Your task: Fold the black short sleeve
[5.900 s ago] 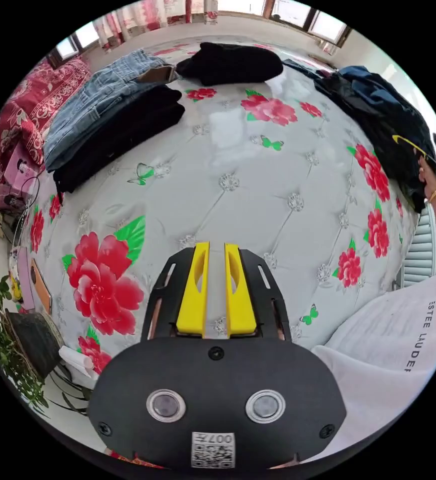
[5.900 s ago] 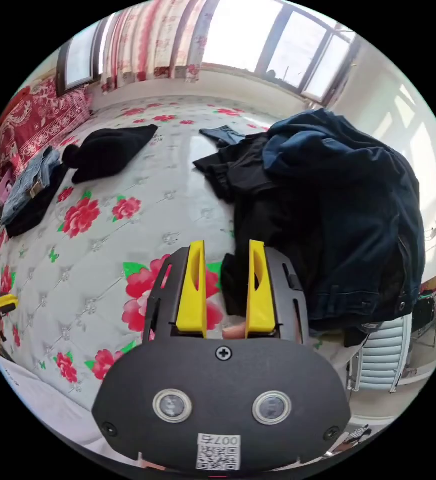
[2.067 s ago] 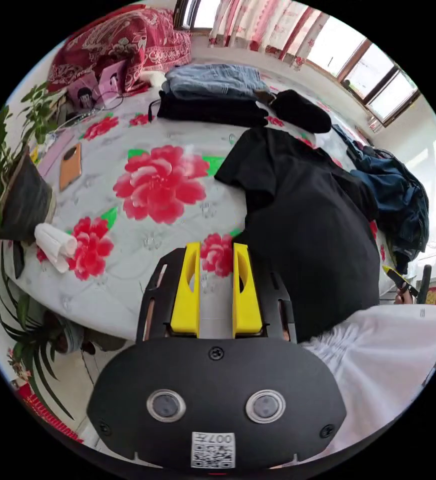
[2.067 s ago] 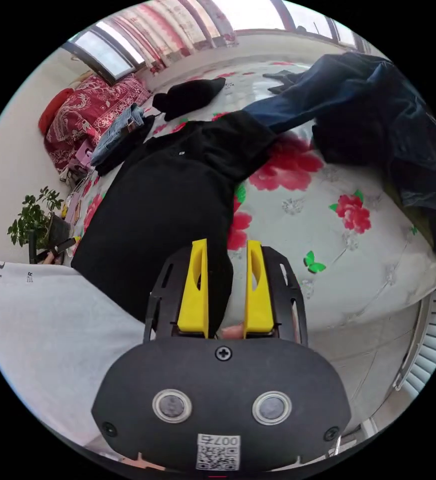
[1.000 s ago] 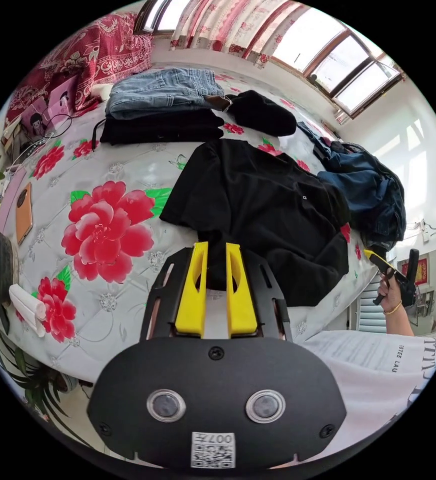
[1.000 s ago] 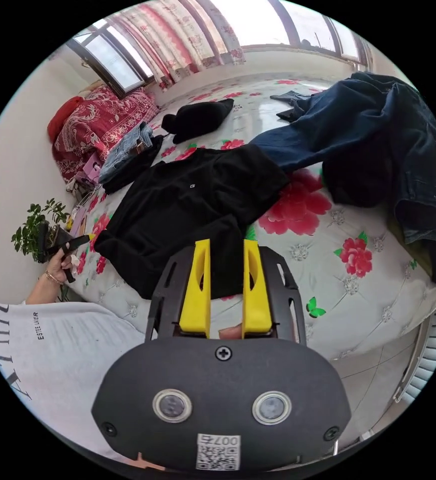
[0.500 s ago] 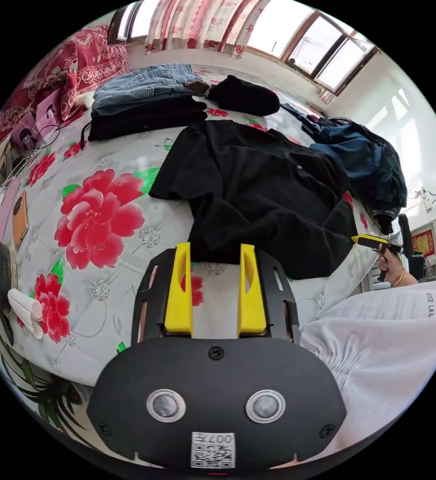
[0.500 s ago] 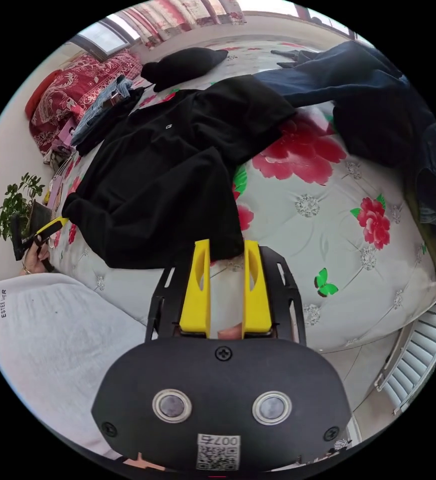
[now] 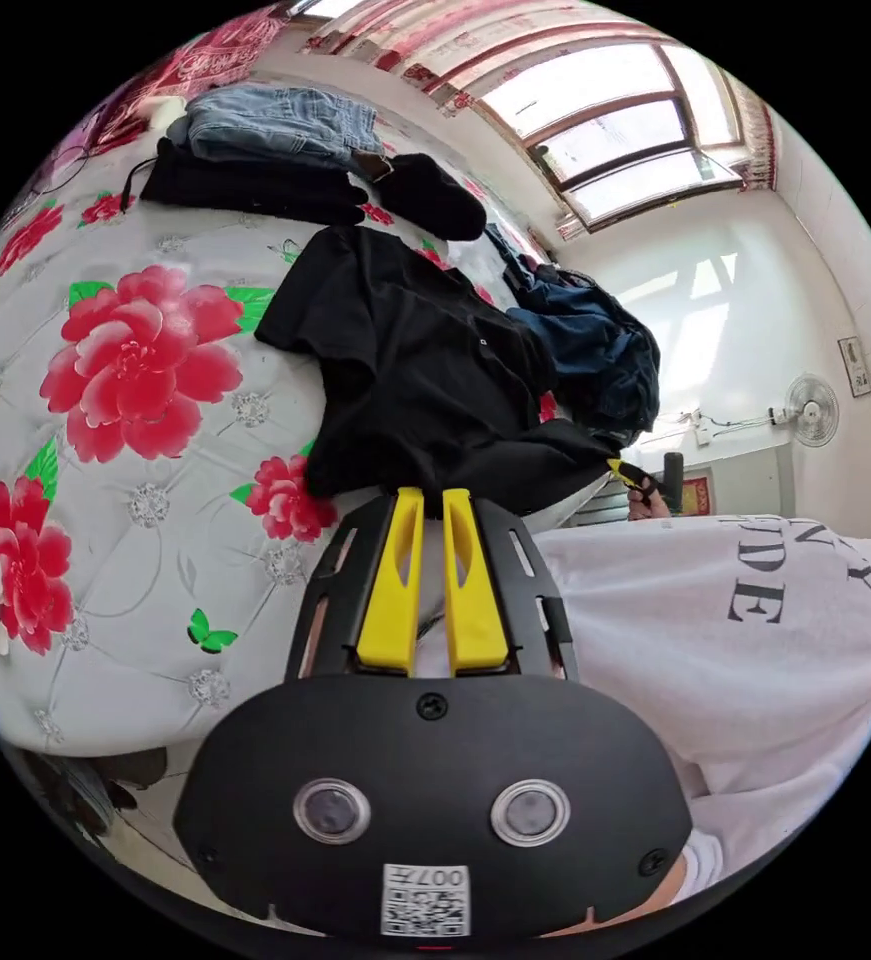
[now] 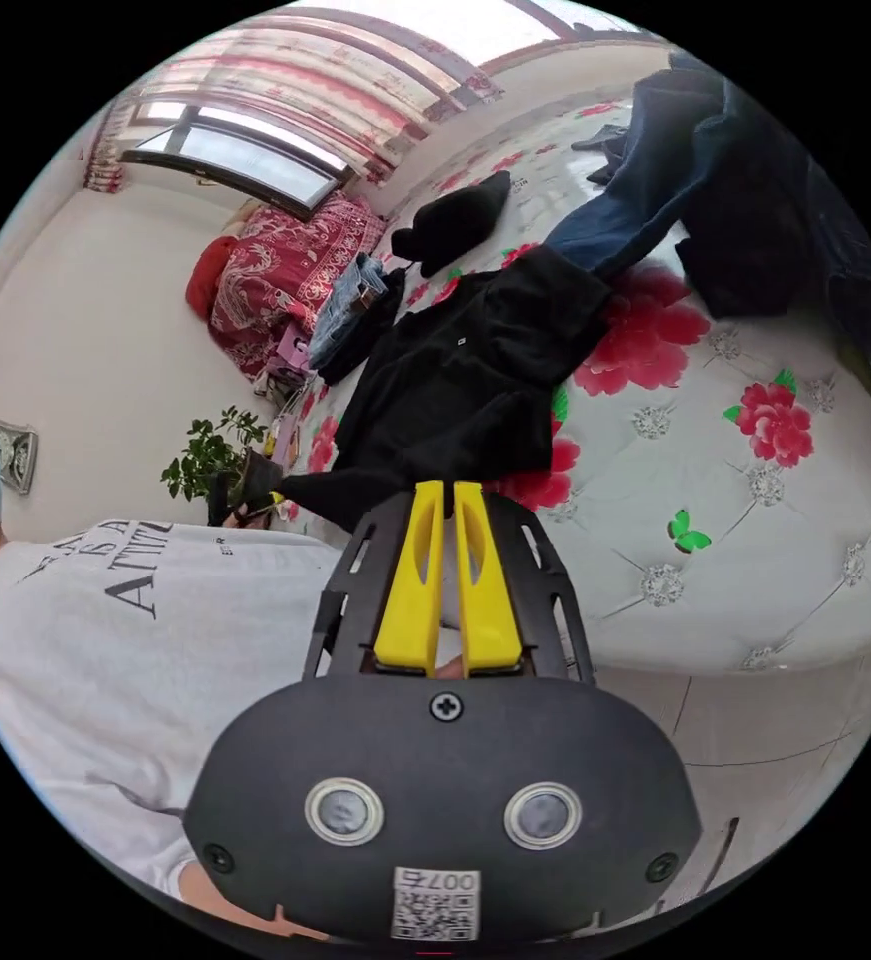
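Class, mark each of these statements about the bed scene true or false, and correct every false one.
1. The black shirt lies spread on the flowered bed. True.
2. The folded jeans rest on the floor. False: they lie on the bed, on a dark folded garment.
3. The left gripper has its jaws wide apart. False: they are nearly together at the shirt's hem.
4. A potted plant stands near the wall. True.

Both views close above the bed [image 9: 155, 590] edge, from opposite sides, sharing the black short sleeve [image 9: 425, 370]
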